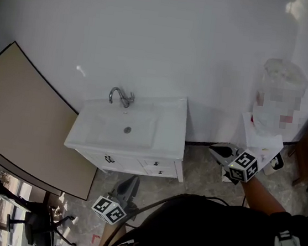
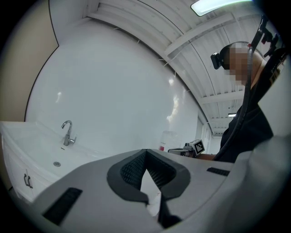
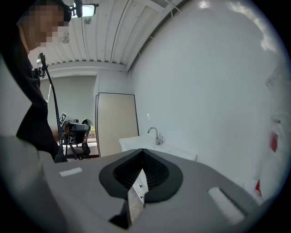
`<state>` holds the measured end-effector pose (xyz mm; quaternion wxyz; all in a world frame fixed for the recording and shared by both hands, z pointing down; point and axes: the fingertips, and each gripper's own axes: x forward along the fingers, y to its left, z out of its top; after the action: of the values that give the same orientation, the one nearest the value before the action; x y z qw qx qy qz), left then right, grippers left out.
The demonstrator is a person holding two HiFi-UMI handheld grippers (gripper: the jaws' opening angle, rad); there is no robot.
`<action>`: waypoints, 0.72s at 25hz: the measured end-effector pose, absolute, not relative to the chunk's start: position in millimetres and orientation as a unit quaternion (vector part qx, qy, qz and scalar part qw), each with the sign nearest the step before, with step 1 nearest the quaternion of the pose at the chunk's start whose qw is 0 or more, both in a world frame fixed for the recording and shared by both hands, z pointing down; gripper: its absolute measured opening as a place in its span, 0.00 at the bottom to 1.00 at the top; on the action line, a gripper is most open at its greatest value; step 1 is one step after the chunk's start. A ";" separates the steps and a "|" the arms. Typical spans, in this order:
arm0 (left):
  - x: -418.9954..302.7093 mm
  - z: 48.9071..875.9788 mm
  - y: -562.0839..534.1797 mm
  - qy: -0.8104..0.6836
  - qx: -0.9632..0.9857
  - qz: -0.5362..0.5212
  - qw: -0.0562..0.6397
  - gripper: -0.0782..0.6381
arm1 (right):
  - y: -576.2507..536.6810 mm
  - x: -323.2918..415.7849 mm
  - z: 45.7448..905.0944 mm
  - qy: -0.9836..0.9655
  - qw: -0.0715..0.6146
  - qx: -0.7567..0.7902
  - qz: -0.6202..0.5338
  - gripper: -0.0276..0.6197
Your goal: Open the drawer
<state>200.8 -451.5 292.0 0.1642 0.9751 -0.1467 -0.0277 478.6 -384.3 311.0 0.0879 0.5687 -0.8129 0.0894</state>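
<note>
Place: a white sink cabinet (image 1: 86, 149) stands against a white wall (image 1: 153, 36), with a tap (image 1: 121, 97) above the basin and a pale tiled floor (image 1: 203, 173) in front.
Drawer: the drawer (image 1: 157, 163) sits in the cabinet front under the basin, shut flush. It is one of a few fronts, each with a small dark handle (image 1: 156, 163). Which front is meant I cannot tell.
Left tongs: the left tongs (image 1: 131, 182) are low in the head view, near the cabinet's front corner but apart from it. The left gripper view shows the jaws closed together with nothing between them.
Right tongs: the right tongs (image 1: 214, 150) are out to the right, well apart from the cabinet. Their jaws are closed too, and empty.
Stage: approach only. Neither tool touches the cabinet and the drawer is not yet started.
Handling (judged): a stiff, light board front on runners. It should slide straight out with a steady pull, possibly with a little catch at the start. The painted face looks smooth and gives no purchase, so the handle is the only sound hold.
Where to take hold: open one pair of tongs, close the pads across the handle at its middle, then pull level and square to the front.
Risk: the handle is small and thin, so the pads could slip off. A skewed pull could bind the runners.
</note>
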 end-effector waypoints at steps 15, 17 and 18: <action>297.0 295.2 -475.4 -0.169 0.970 -0.004 0.173 0.11 | -415.1 581.0 332.3 -0.818 0.070 0.559 0.119 0.04; 299.3 299.6 -491.8 -0.157 0.972 -0.011 0.177 0.11 | -426.7 583.4 331.8 -0.810 0.072 0.570 0.117 0.04; 300.0 301.6 -500.5 -0.150 0.972 -0.013 0.178 0.11 | -433.3 582.1 329.8 -0.807 0.071 0.575 0.116 0.04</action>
<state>300.0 -500.5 301.6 0.1784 0.9724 -0.1497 -0.0129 582.1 -433.3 329.8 0.0711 0.5750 -0.8067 0.1162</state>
